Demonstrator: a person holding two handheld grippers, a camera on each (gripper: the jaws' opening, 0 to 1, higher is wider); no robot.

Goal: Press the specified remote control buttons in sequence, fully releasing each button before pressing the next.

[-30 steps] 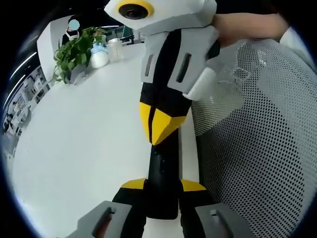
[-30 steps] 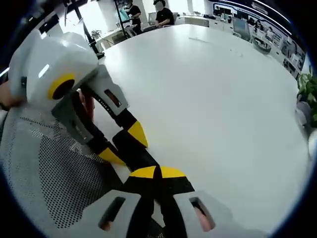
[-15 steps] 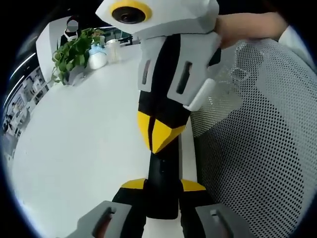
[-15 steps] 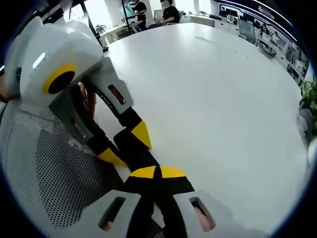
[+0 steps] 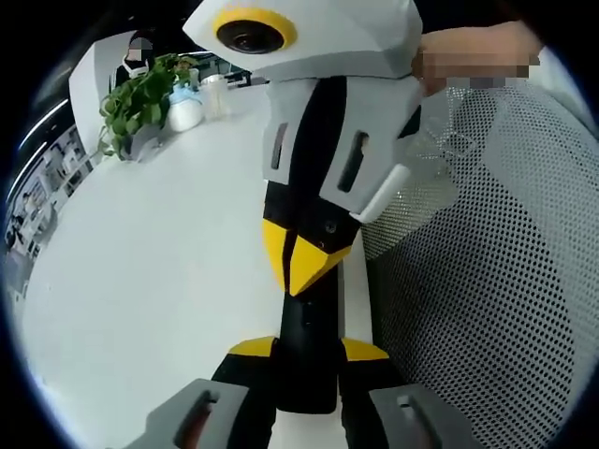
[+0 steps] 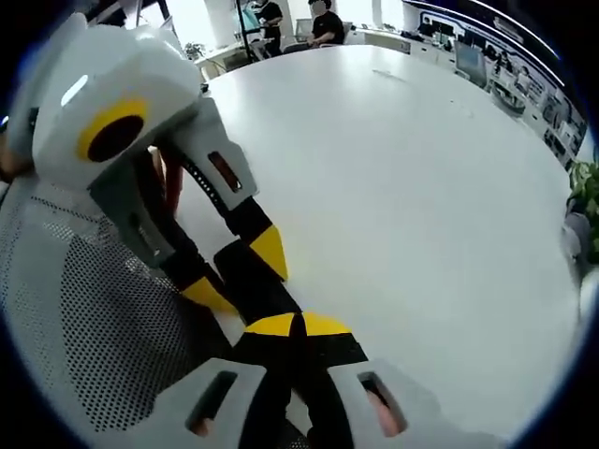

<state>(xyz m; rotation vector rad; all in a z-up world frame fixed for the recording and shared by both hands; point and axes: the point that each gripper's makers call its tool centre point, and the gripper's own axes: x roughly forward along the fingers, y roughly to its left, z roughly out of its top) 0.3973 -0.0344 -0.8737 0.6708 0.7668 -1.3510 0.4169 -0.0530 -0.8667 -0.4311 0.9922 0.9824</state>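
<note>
Clearly the pressing is under way, though how many buttons of the sequence are done cannot be read from these pictures; no buttons or display are legible.

Seen from the left gripper view, the left hand-held gripper (image 5: 305,354) has its yellow-tipped jaws closed narrowly around the near end of the remote control (image 5: 309,351), a slim black bar running straight ahead from between the jaws along the edge of the white worktop (image 5: 159,271). Directly ahead and above it, the right hand-held gripper (image 5: 299,267) comes down with its jaws drawn together into a single point, the tip at or just above the remote's top face; whether it actually bears on a button I cannot tell.

From the right gripper view, that gripper's own jaws meet with nothing between them, and the remote lies just beyond and below the tips, with the left hand-held gripper (image 6: 234,271) clamped on it from the left side.

A white mesh chair back (image 5: 487,281) stands just to the right of the held remote, and a potted plant (image 5: 140,103) sits well apart, far ahead to the left.

What remains, by my judgement, is to lift clear and go on through the sequence.
</note>
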